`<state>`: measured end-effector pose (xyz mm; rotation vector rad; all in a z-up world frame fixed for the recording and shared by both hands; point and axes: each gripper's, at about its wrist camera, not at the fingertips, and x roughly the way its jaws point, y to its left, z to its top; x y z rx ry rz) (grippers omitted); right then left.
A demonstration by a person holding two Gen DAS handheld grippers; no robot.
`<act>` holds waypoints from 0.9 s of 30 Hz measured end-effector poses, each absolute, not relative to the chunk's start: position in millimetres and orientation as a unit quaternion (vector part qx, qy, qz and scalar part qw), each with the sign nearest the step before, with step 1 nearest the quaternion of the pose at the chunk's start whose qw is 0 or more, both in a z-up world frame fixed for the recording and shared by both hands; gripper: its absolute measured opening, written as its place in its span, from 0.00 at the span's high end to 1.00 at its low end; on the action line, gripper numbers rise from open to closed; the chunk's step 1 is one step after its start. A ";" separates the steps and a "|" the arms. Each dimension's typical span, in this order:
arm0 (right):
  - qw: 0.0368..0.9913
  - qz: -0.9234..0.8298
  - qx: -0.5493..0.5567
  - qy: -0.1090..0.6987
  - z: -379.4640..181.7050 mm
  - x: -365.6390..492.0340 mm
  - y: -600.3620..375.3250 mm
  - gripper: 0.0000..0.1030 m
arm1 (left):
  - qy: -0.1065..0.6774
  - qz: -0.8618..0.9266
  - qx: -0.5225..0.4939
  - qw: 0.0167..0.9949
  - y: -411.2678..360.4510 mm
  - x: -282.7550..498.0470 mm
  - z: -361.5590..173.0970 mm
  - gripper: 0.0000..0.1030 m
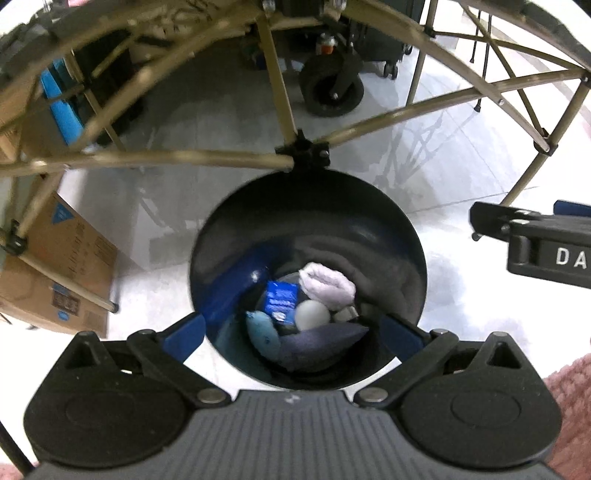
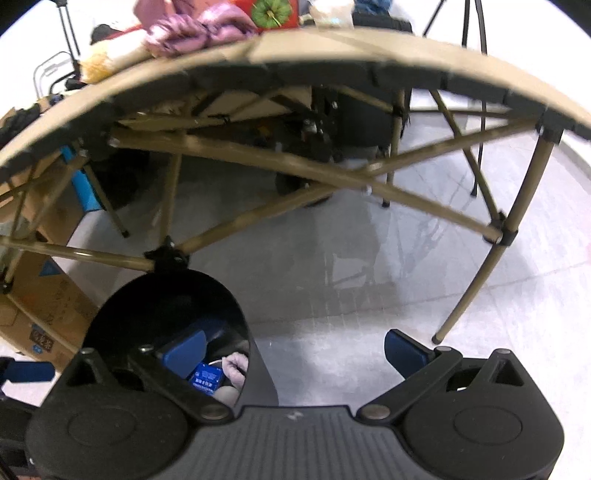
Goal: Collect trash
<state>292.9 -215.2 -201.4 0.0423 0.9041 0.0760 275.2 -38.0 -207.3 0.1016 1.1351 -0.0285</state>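
A black round trash bin (image 1: 221, 236) stands on the floor below my left gripper (image 1: 293, 338), which is open and empty right above its mouth. Inside lie a blue packet (image 1: 280, 301), a white ball (image 1: 312, 314), a crumpled pale tissue (image 1: 327, 282), a light blue pouch (image 1: 262, 334) and a dark purple pouch (image 1: 321, 343). My right gripper (image 2: 297, 350) is open and empty, to the right of the bin (image 2: 162, 306), with its left finger (image 2: 183, 350) over the bin's mouth. The blue packet (image 2: 207, 380) and the tissue (image 2: 236, 363) show past it.
A folding table (image 2: 332, 44) with tan cross-braced legs (image 1: 280, 92) stands just behind the bin; pink cloth (image 2: 192, 29) and other items lie on top. Cardboard boxes (image 1: 62, 269) stand at the left. A wheeled cart (image 1: 332, 92) is beyond. The floor is glossy white.
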 end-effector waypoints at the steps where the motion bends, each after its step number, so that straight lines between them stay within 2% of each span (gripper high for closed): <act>1: 0.902 0.037 0.015 0.430 -196.9 289.5 -214.8 0.00 | 0.532 -0.010 0.052 0.845 -37.3 272.2 -204.0 0.00; 14: 0.925 0.093 0.034 0.368 -143.7 247.9 -212.8 0.00 | 0.454 0.007 0.028 0.890 -7.6 234.3 -147.8 0.00; 27: 0.964 0.130 0.008 0.230 -72.1 222.3 -211.7 0.00 | 0.316 0.010 -0.016 0.948 15.7 221.3 -57.7 0.00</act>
